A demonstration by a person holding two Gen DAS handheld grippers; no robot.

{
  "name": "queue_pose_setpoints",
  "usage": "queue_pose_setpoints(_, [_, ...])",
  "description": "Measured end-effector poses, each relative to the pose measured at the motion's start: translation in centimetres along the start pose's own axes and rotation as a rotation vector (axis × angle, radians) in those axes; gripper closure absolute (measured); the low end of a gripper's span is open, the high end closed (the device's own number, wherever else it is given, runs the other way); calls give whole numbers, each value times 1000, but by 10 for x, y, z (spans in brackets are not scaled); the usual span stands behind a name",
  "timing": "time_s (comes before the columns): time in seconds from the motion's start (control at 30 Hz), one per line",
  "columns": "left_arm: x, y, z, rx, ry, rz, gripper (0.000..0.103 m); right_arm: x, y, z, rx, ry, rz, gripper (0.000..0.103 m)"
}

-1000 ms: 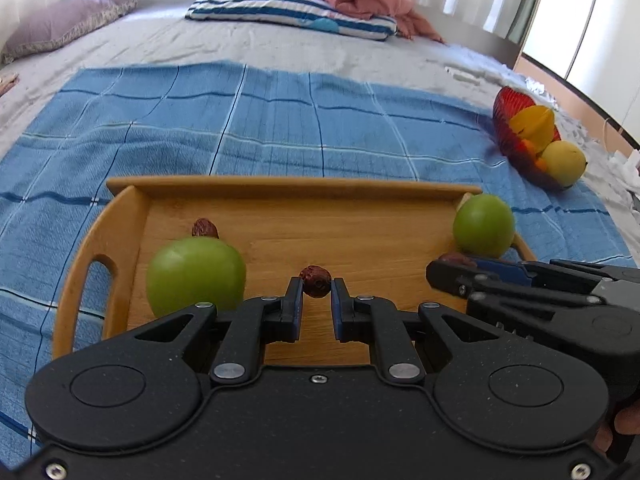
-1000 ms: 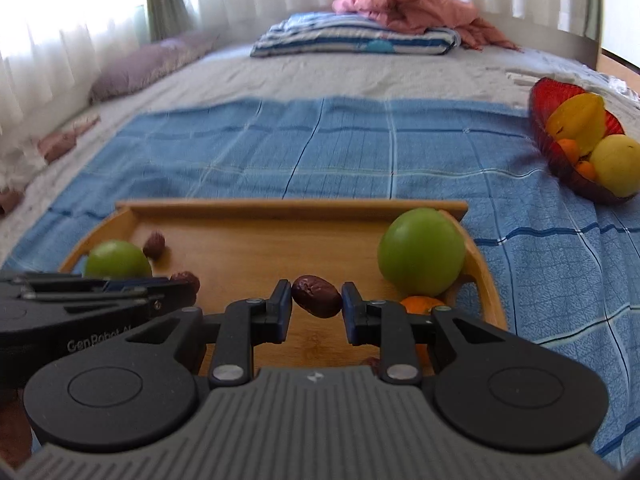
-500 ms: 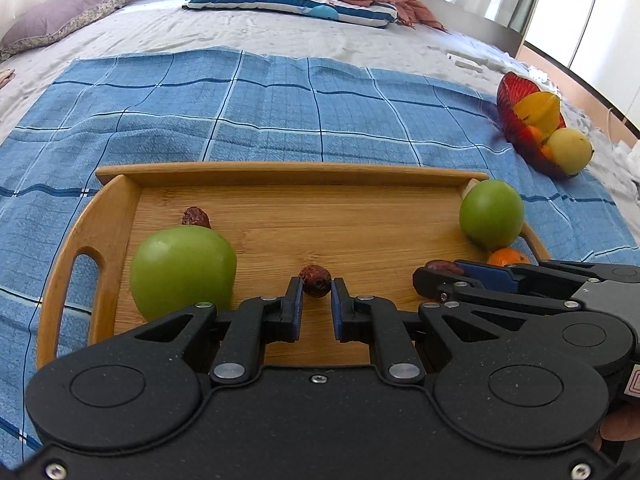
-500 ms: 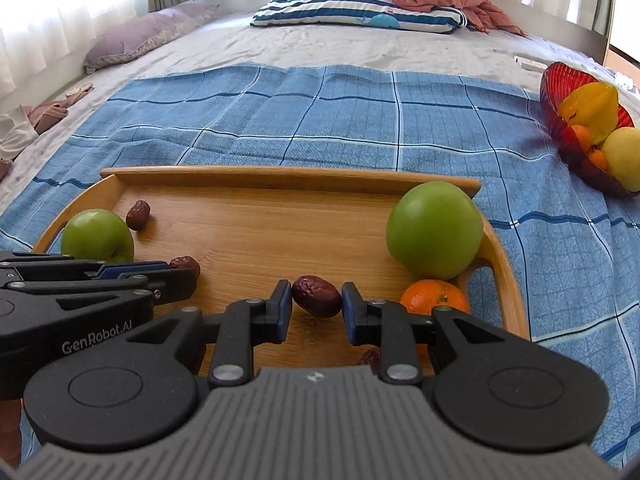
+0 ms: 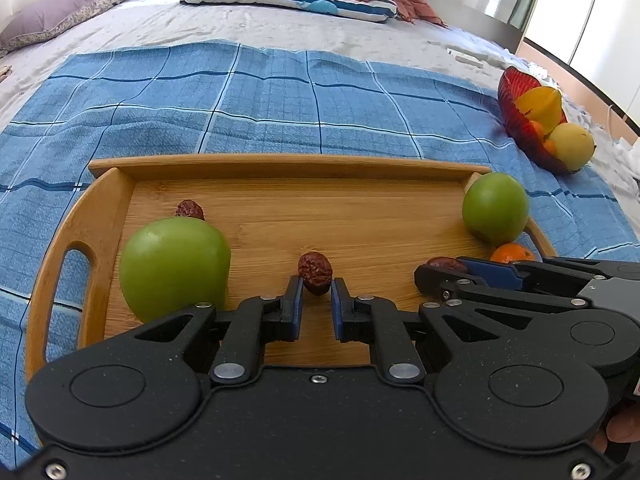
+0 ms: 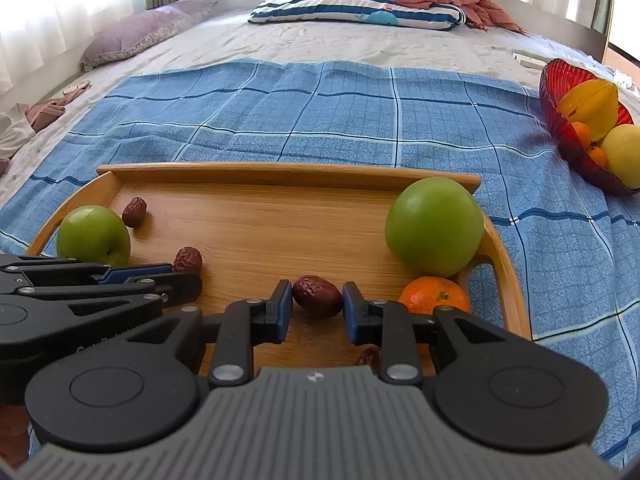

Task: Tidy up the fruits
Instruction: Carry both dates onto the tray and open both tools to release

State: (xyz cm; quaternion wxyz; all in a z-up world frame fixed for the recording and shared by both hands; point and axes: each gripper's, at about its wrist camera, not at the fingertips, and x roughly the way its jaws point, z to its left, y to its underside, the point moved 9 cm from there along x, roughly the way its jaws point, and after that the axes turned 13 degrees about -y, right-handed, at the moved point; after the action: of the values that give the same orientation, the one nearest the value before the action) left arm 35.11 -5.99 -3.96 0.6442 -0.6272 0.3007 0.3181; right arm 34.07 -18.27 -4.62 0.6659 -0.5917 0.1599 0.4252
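A wooden tray [image 5: 280, 168] lies on a blue checked cloth. My left gripper [image 5: 315, 294] is shut on a dried red date [image 5: 315, 273] over the tray's front middle. My right gripper [image 6: 316, 300] is shut on another red date [image 6: 317, 295], seen from the side in the left wrist view [image 5: 444, 264]. On the tray are a green apple [image 5: 174, 266] at the left, a second green apple [image 6: 434, 226] at the right, a mandarin [image 6: 434, 294], and a loose date [image 6: 135, 211] behind the left apple. Another date [image 6: 370, 356] peeks out under my right gripper.
A red glass bowl [image 6: 560, 120] with a star fruit, small oranges and a yellow fruit sits on the cloth at the far right. Pillows [image 6: 356, 8] and a pink blanket lie at the head of the bed. The blue cloth [image 5: 280, 92] stretches beyond the tray.
Both grippers have risen and pulled back a little over the tray, each still holding its date. More of the tray floor and the mandarin show now.
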Motion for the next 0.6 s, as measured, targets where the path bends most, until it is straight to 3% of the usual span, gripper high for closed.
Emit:
queue_pose_setpoints(0.33, [0,0,1,-10,3,3,88,-1,1,1,7,-11,-1,58])
queue_pose_setpoints(0.6, [-10,-5,7,-29,11,-5,65,-14,-6,2,8,-10,-31,51])
